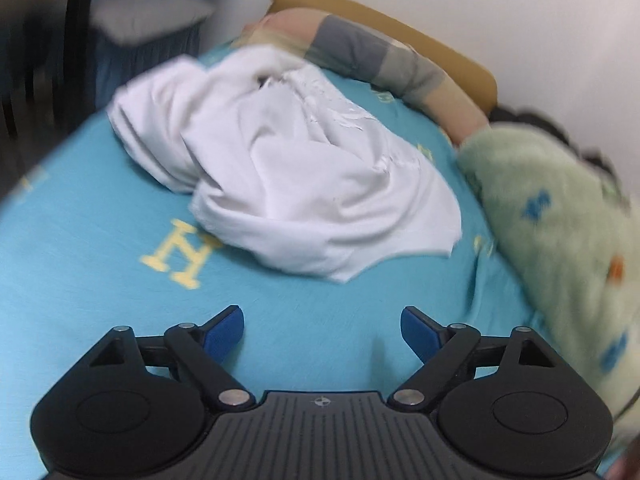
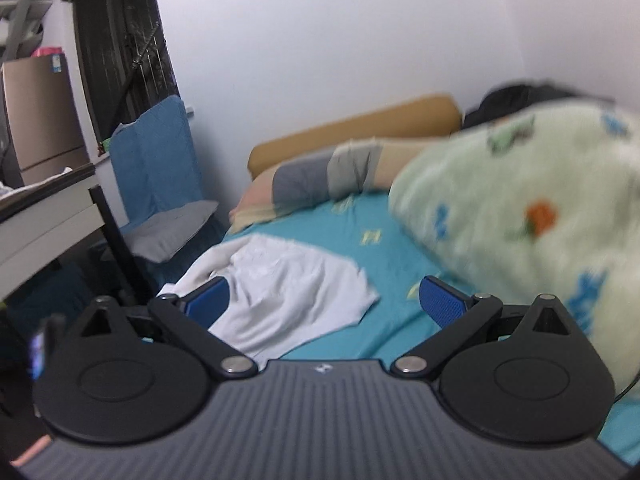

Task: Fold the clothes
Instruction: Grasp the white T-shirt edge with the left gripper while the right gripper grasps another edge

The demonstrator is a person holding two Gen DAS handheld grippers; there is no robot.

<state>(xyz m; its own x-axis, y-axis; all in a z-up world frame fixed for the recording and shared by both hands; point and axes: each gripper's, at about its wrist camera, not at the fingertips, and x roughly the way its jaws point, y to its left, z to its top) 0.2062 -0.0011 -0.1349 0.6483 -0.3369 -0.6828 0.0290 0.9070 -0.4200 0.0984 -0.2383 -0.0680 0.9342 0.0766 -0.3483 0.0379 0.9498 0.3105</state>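
Turquoise bedsheet (image 1: 100, 240), white wall (image 2: 320, 40), green blanket (image 2: 520, 200)

The only readable sign is a large yellow serif letter H (image 1: 181, 249) printed on the turquoise bedsheet (image 1: 100, 280), just beside the near edge of the crumpled white garment (image 1: 304, 168). Further yellow marks on the sheet beyond the garment, toward the pillows, look like more of the same letter, but blur hides them.
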